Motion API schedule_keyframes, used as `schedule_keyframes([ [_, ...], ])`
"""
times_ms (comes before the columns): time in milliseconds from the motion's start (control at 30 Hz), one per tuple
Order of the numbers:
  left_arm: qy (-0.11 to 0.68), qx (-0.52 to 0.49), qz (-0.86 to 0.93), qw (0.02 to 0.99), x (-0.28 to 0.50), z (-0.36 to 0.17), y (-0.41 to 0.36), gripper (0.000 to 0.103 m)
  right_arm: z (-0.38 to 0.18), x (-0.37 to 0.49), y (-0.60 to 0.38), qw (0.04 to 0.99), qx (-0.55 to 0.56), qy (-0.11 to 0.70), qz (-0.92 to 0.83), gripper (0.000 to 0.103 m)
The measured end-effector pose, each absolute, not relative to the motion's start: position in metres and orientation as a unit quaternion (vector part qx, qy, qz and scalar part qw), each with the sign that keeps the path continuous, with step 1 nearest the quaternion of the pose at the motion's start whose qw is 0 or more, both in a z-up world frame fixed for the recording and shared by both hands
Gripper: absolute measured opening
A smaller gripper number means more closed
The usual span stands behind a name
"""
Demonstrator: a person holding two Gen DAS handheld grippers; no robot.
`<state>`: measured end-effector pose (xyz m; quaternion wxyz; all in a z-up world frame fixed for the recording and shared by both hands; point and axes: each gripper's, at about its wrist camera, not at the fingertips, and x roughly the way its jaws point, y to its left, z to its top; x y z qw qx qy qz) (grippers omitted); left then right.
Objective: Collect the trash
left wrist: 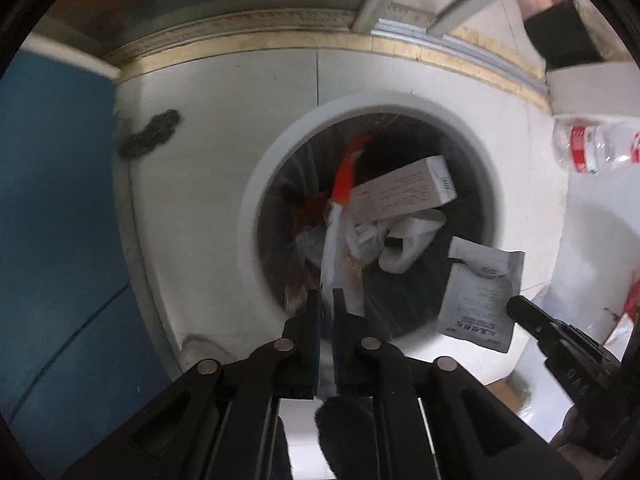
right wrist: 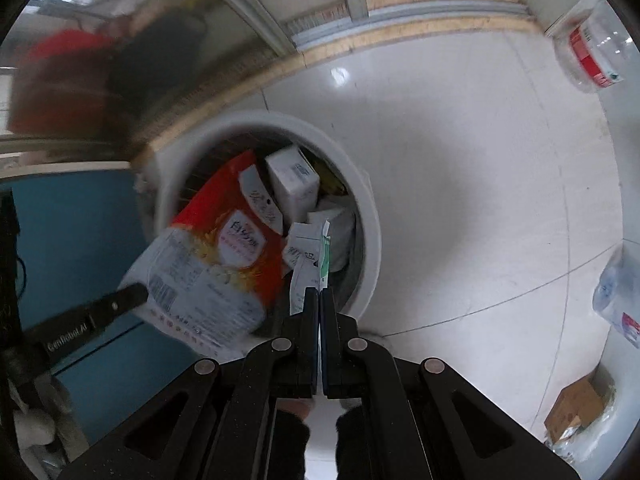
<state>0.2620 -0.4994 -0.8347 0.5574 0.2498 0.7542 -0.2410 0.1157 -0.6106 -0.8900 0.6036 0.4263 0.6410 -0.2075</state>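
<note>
A round white trash bin (left wrist: 256, 184) stands on the tiled floor, with boxes and wrappers inside; it also shows in the right wrist view (right wrist: 370, 216). My left gripper (left wrist: 327, 294) is shut on a red and white snack bag (left wrist: 334, 240), seen edge-on over the bin; its printed face shows in the right wrist view (right wrist: 218, 264). My right gripper (right wrist: 321, 294) is shut on a small white and green sachet (right wrist: 324, 256), held over the bin's near rim. The sachet shows flat in the left wrist view (left wrist: 480, 292).
Clear plastic bottles with red labels lie on the floor (left wrist: 592, 148), (right wrist: 592, 52), (right wrist: 618, 292). A cardboard box (right wrist: 576, 410) sits at the lower right. A blue panel (left wrist: 52, 208) stands left of the bin. A sliding door track (left wrist: 280, 40) runs behind.
</note>
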Motion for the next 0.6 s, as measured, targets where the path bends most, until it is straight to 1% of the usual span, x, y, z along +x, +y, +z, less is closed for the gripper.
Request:
schedule_keyframes([
  [133,0.755,0.252,-0.244,0.554,0.269,-0.843,-0.503,0.01,-0.916,0.126,-0.606,0.592,0.43,0.653,-0.194,0.001],
  [167,0.752,0.253,-0.243,0.559,0.271,-0.839,-0.5,0.013,-0.919,0.127,-0.605,0.584,0.434,0.658,-0.192,0.001],
  [233,0.737,0.249,-0.244,0.579,0.273,-0.824,-0.491,0.029,-0.919,0.129,-0.605,0.576,0.435,0.665,-0.192,0.007],
  [267,0.73,0.248,-0.242,0.589,0.275,-0.819,-0.486,0.056,-0.917,0.13,-0.607,0.577,0.431,0.666,-0.195,0.021],
  [300,0.719,0.247,-0.239,0.604,0.277,-0.809,-0.482,0.085,-0.909,0.13,-0.607,0.582,0.424,0.665,-0.2,0.045],
  [333,0.709,0.247,-0.236,0.617,0.279,-0.8,-0.477,0.093,-0.904,0.129,-0.606,0.587,0.418,0.663,-0.202,0.057],
  [367,0.7,0.247,-0.231,0.629,0.279,-0.791,-0.473,0.096,-0.897,0.128,-0.604,0.596,0.409,0.66,-0.204,0.069],
  [433,0.687,0.25,-0.227,0.644,0.279,-0.775,-0.466,0.096,-0.874,0.127,-0.6,0.615,0.377,0.66,-0.209,0.076],
  [467,0.679,0.254,-0.221,0.652,0.278,-0.766,-0.462,0.096,-0.866,0.125,-0.602,0.621,0.367,0.66,-0.211,0.086],
  [500,0.67,0.258,-0.218,0.662,0.274,-0.754,-0.458,0.096,-0.851,0.123,-0.598,0.63,0.352,0.658,-0.216,0.098],
  [533,0.662,0.26,-0.218,0.668,0.273,-0.745,-0.457,0.096,-0.84,0.123,-0.597,0.636,0.343,0.656,-0.218,0.102],
  [600,0.646,0.266,-0.216,0.682,0.269,-0.722,-0.451,0.096,-0.811,0.12,-0.593,0.65,0.322,0.651,-0.224,0.103],
])
